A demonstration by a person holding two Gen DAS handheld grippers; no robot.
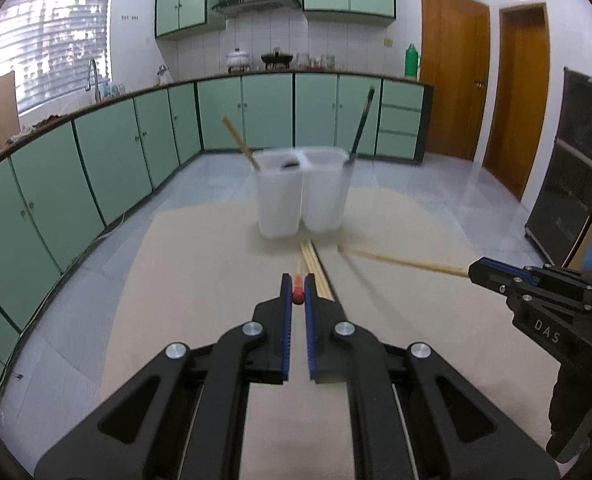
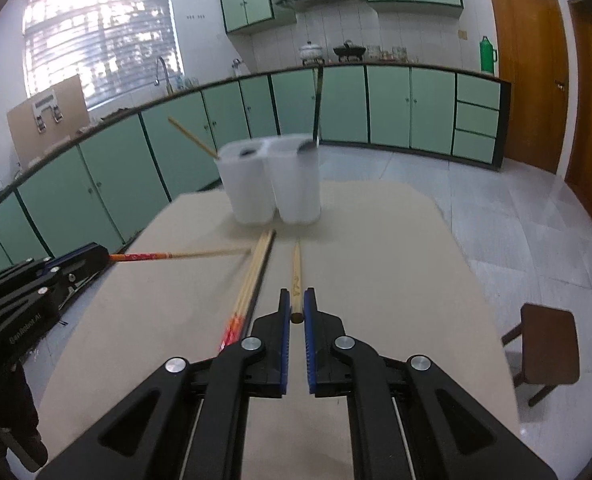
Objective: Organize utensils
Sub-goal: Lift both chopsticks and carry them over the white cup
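I am working over the worktop (image 2: 376,248), where the twin white holder (image 2: 274,184) stands straight ahead of both tools; I judge each stick should be lifted level and tipped in steeply. My left tool (image 1: 298,290) is clamping the red-ended chopstick (image 2: 144,257), my right tool (image 2: 295,304) is pinching the plain chopstick (image 2: 296,272), beside the loose bundle (image 2: 256,276)

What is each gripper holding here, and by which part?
Left gripper: red-ended wooden chopstick, held by its red end. Right gripper: plain wooden chopstick, held by its thick end.
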